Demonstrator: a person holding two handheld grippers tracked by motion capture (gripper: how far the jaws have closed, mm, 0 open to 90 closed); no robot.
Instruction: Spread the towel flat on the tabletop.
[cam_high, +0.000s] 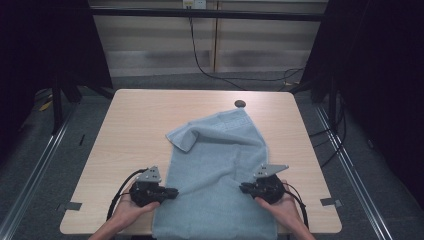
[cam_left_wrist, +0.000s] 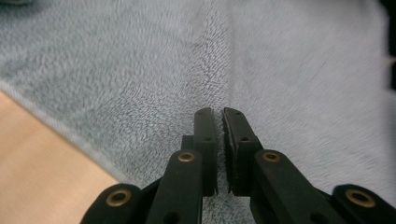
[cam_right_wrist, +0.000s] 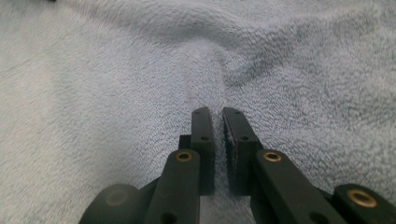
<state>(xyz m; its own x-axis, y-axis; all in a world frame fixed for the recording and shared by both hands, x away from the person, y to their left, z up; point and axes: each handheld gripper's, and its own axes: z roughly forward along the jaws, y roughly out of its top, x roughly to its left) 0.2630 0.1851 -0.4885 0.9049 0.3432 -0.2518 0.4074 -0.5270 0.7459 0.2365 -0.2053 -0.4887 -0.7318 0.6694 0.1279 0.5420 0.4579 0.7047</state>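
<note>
Light blue towel (cam_high: 220, 170) lies on the counter (cam_high: 130, 130), long axis running from the person's edge toward the far side, near end hanging off the front edge, far-left corner folded back over itself. Taking the towel as landmark: left tongs (cam_high: 174, 191) sit at its left long edge, near the front end, pointing inward across the cloth; right tongs (cam_high: 242, 187) sit at its right long edge, about level with the left ones, also pointing inward. Both pairs are closed together. In the left gripper view a crease of towel runs up from the tips (cam_left_wrist: 215, 114), in the right gripper view a raised ridge of pile does the same (cam_right_wrist: 215, 112), so each looks pinched on a fold of towel, though I can't see cloth inside the narrow slit. Hands equally near, one per edge. Small dark disc (cam_high: 240, 104) just past the towel's far end.
</note>
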